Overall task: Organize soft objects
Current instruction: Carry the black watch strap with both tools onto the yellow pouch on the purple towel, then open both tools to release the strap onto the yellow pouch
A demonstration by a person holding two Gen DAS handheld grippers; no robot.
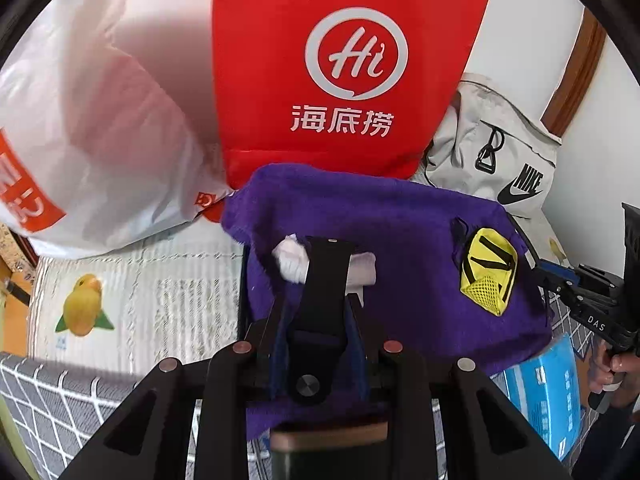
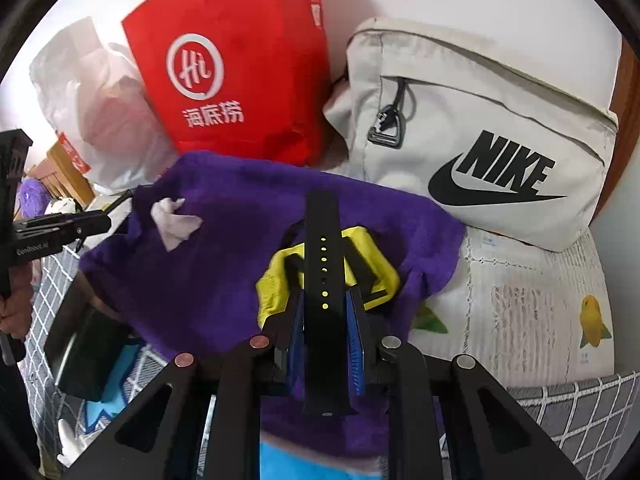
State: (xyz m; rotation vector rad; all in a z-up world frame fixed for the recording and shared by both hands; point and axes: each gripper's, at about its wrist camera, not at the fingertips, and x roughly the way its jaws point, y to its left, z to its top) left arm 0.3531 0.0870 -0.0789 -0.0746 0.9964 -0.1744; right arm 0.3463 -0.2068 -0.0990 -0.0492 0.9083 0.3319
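A purple towel [image 1: 400, 240] [image 2: 224, 264] is spread in front of both grippers and runs under their fingers. On it lie a crumpled white tissue [image 1: 292, 260] [image 2: 172, 224] and a small yellow toy backpack [image 1: 488, 272] [image 2: 280, 280]. My left gripper [image 1: 316, 296] is shut on a black strap [image 1: 320, 280] that lies lengthwise between its blue pads, its tip at the tissue. My right gripper [image 2: 325, 292] is shut on a black strap with holes [image 2: 322, 240], with the yellow backpack just past its fingertips. I cannot tell whether towel cloth is pinched too.
A red paper bag [image 1: 340, 72] [image 2: 240, 80] stands behind the towel, with a white plastic bag [image 1: 100, 120] to its left and a pale Nike bag [image 2: 480, 140] to its right. A fruit-print mat [image 1: 120, 300], a grey grid blanket [image 1: 48, 392] and a blue box [image 1: 548, 392] lie below.
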